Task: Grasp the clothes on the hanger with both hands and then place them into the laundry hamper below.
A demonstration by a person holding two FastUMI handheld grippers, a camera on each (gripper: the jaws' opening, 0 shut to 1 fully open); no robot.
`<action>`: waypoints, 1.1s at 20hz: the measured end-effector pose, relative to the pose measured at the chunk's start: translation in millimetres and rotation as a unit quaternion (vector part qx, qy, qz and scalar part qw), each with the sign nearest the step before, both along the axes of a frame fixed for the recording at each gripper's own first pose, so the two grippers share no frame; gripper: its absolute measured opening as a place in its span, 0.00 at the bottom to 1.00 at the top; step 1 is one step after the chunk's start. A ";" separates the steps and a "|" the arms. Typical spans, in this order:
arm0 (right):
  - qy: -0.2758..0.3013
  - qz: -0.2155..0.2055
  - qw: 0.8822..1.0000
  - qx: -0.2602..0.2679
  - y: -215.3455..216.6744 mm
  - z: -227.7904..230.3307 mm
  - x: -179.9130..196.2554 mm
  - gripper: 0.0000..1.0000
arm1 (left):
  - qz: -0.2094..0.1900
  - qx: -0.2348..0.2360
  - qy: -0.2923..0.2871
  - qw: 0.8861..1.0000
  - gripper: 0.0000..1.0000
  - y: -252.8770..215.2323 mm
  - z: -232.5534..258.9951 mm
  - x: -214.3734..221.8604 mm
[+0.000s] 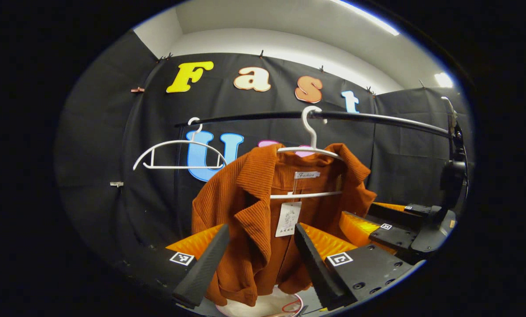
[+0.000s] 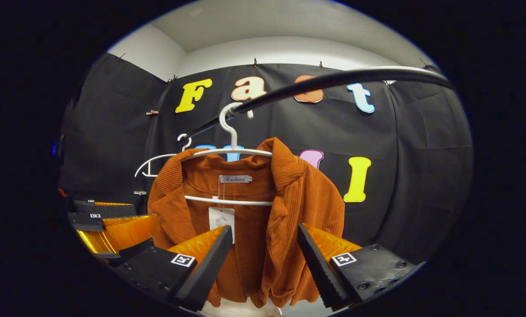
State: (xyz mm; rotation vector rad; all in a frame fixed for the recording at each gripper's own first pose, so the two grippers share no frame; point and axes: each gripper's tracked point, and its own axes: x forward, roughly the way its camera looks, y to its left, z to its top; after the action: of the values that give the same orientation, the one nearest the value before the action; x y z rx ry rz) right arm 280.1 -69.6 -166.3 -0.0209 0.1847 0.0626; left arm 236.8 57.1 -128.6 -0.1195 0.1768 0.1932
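Note:
An orange corduroy jacket (image 1: 254,211) (image 2: 285,207) hangs on a white hanger (image 1: 309,149) (image 2: 230,152) from a black rail (image 1: 377,118) (image 2: 333,79). A paper tag dangles at its collar. In the left gripper view my left gripper (image 1: 261,231) is open, its fingers framing the jacket's left lapel. My right gripper (image 2: 264,231) is open too, framing the jacket's right front. Each gripper also shows in the other's view, the right gripper (image 1: 395,229) and the left gripper (image 2: 109,224), both beside the jacket. Below the hem, a white hamper rim (image 1: 263,306) peeks out.
An empty white hanger (image 1: 179,152) (image 2: 157,163) hangs farther along the rail, to the left of the jacket. A stand post (image 1: 454,145) holds the rail's right end. Black cloth walls close in behind and at both sides.

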 end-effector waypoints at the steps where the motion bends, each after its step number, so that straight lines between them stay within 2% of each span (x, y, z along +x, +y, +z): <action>1: 0.004 0.001 1.000 0.003 -2.8 -7.2 8.7 0.96 | 0.006 -0.001 0.008 1.000 0.94 2.8 -7.1 8.4; 6: 0.023 0.007 0.999 0.024 -14.0 -37.5 45.0 0.96 | 0.039 0.018 0.034 0.998 0.94 16.7 -33.2 44.2; 12: 0.025 0.028 0.998 0.051 -11.9 -52.4 80.0 0.97 | 0.092 0.020 0.014 0.995 0.92 30.6 -38.8 74.8; 15: 0.019 0.043 0.998 0.052 -15.5 -57.6 95.3 0.92 | 0.090 0.012 0.005 0.996 0.92 33.3 -37.4 93.6; 16: 0.018 0.046 0.997 0.051 -17.7 -57.9 101.0 0.89 | 0.090 0.019 0.012 0.996 0.82 38.2 -39.5 95.6; 17: 0.018 0.056 0.997 0.050 -19.5 -57.8 106.2 0.78 | 0.102 0.027 0.018 0.994 0.64 49.5 -41.0 97.8; 18: 0.019 0.049 0.998 0.042 -29.7 -58.7 112.6 0.62 | 0.119 0.031 0.021 0.992 0.46 60.8 -40.2 95.0; 20: 0.019 0.056 0.997 0.053 -39.6 -58.9 117.7 0.30 | 0.117 0.019 0.022 0.993 0.10 66.5 -41.0 98.5; 21: 0.019 0.053 0.997 0.061 -46.4 -56.9 118.4 0.14 | 0.119 0.018 0.024 0.992 0.10 69.9 -39.5 98.2; 22: 0.018 0.049 0.996 0.067 -55.0 -54.9 119.5 0.14 | 0.123 0.021 0.025 0.992 0.10 73.2 -38.3 95.8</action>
State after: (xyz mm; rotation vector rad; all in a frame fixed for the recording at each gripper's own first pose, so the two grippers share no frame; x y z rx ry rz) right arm 399.6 -124.6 -221.2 0.1052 0.2141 0.1737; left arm 332.7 130.2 -166.9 -0.0946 0.2068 0.4449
